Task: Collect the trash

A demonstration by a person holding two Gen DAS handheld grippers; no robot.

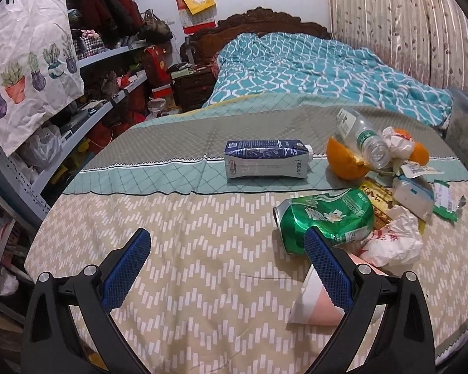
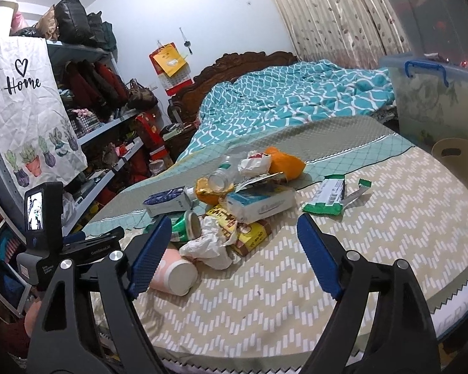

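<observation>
- Far left: shelving (image 1: pixel 109 59) packed with bags and clothes is seen, a "Home" cloth (image 1: pixel 28 53) hung over its front.
- Left hand-held gripper (image 1: pixel 227 252): jaws spread wide, nothing held, poised over bare patterned table cloth (image 1: pixel 187 233); its right finger overlaps the crushed green can (image 1: pixel 324 215) in view, contact cannot be told.
- Milk carton (image 1: pixel 265 163) lies on its side, apart from the heap, towards the left.
- Trash heap, centre to right: the can, a pink paper cup (image 2: pixel 173 274) on its side, crumpled white paper (image 2: pixel 209 243), a yellow-brown packet (image 2: pixel 243 230), a white tissue pack (image 2: pixel 262 202), orange peel (image 1: pixel 346 159) with a clear plastic bottle (image 1: pixel 358 137) leaned across it.
- Green-and-white wrapper (image 2: pixel 327 199) lies just beside the heap, on its right.
- Right hand-held gripper (image 2: pixel 234 237): jaws wide apart, empty, the heap between and beyond them.
- Behind: bed with teal quilt (image 2: pixel 296 93).
- Far right: lidded plastic storage bin (image 2: pixel 433 99), curtain (image 2: pixel 327 15) behind.
</observation>
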